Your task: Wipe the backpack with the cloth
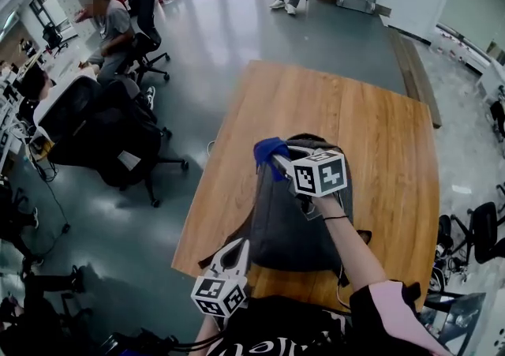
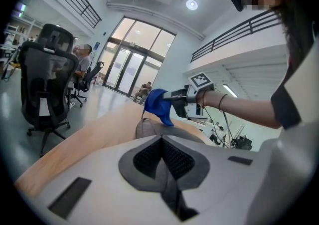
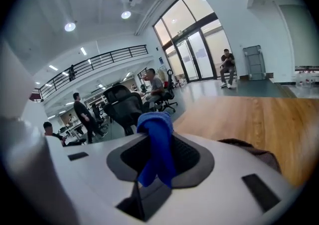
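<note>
Right gripper (image 3: 157, 136), fingers clamped on blue cloth (image 3: 155, 161), over the grey backpack (image 1: 296, 230) on the table (image 1: 387, 129). Left gripper (image 1: 237, 254), fingers together, at backpack's 7 o'clock.

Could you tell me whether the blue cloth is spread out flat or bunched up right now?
Bunched: the cloth hangs crumpled, pinched between the right gripper's jaws by the backpack.

Open-plan office hall: black swivel chairs (image 1: 110, 137), a seated person (image 1: 110, 27) at white workstations (image 1: 55, 98), glass entrance doors (image 2: 127, 72), mezzanine railing (image 3: 99, 59), wooden desk (image 1: 387, 133)
</note>
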Motion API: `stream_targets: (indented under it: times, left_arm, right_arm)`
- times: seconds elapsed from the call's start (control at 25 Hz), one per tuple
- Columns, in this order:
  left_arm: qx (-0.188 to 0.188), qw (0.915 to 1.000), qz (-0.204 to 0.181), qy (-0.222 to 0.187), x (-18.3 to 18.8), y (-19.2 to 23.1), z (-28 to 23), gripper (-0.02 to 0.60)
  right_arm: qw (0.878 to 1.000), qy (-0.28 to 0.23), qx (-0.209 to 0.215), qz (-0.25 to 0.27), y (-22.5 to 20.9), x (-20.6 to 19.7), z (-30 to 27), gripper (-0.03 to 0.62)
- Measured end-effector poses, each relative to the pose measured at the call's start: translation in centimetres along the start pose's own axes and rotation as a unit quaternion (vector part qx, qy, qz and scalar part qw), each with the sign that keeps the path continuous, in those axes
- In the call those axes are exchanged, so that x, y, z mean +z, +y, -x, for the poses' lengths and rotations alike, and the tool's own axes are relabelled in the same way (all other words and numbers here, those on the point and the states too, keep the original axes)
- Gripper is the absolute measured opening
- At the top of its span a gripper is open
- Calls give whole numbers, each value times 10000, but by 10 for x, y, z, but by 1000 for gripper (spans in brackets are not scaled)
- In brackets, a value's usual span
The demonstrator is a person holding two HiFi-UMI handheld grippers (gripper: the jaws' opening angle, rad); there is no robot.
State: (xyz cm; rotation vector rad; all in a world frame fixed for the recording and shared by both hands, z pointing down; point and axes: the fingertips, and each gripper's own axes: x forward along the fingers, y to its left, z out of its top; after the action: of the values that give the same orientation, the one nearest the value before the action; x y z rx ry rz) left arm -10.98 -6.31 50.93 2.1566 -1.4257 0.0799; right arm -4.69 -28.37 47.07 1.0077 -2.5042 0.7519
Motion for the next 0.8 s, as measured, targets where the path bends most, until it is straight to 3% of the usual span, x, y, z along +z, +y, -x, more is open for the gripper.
stream_targets:
  times: [0.2,0.36,0.8]
  left_arm:
    - [141,9999,99,-5,1,20,6,-2]
    - [183,9997,143,-8,6,29,8,-2]
    - [-117,9999,-6,65,15,18,-18,-2]
  right_arm:
    - [9967,723,108,365,21,-29,-57,117]
    - [9924,1105,9,543,14,-46,-71,117]
    - [9945,871,-563,158,-61,-39,-26,117]
